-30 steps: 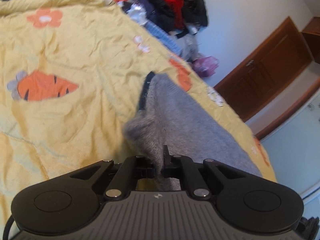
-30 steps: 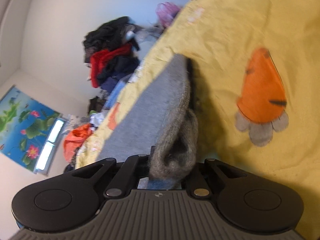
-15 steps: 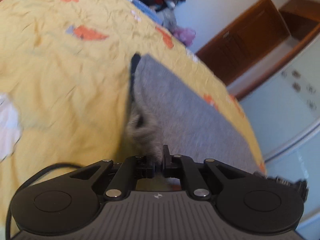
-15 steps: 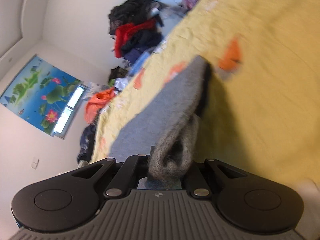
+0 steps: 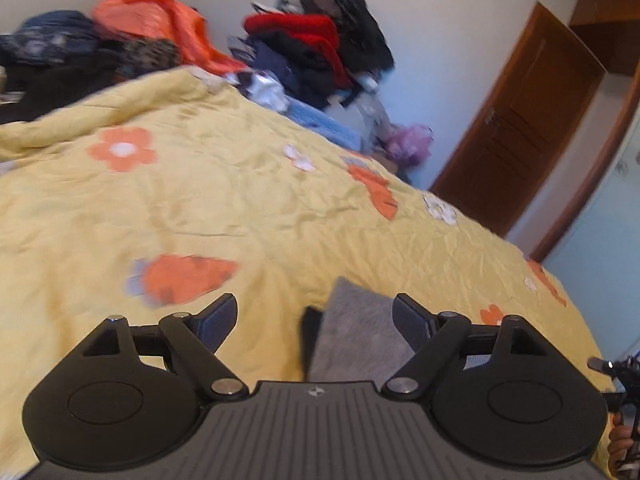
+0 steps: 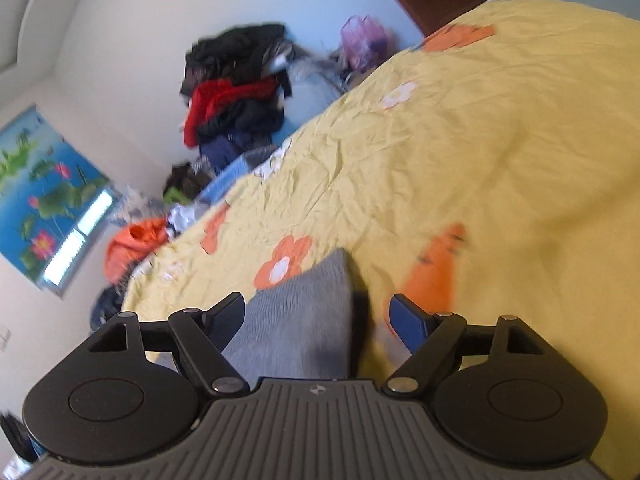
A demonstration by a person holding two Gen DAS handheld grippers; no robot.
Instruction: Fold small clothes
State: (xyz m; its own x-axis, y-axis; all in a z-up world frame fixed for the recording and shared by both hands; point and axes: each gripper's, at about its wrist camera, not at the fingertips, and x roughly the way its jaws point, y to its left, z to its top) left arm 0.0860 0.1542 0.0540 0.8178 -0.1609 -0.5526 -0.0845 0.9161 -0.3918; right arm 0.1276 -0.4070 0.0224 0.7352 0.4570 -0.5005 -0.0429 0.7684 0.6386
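Observation:
A grey knitted garment [image 5: 356, 332] with a dark edge lies flat on the yellow flowered bedspread [image 5: 240, 208]. My left gripper [image 5: 314, 316] hovers just above one corner of it, its jaws opening wide, pads clear of the cloth. In the right wrist view the same grey garment [image 6: 300, 320] lies under my right gripper [image 6: 318, 314], whose jaws are also opening, with nothing pressed between the pads. Most of the garment is hidden beneath both gripper bodies.
A heap of red, black and blue clothes [image 5: 316, 52] and an orange cloth [image 5: 160, 28] lie past the bed's far edge. A brown door [image 5: 520, 120] stands at the right. A purple bag [image 5: 412, 144] sits by the wall. The other gripper and a hand [image 5: 620, 412] show at the right edge.
Both grippers let go of the grey garment and their jaws swung wide apart. The cloth dropped flat onto the bedspread, and both grippers drew back and rose a little.

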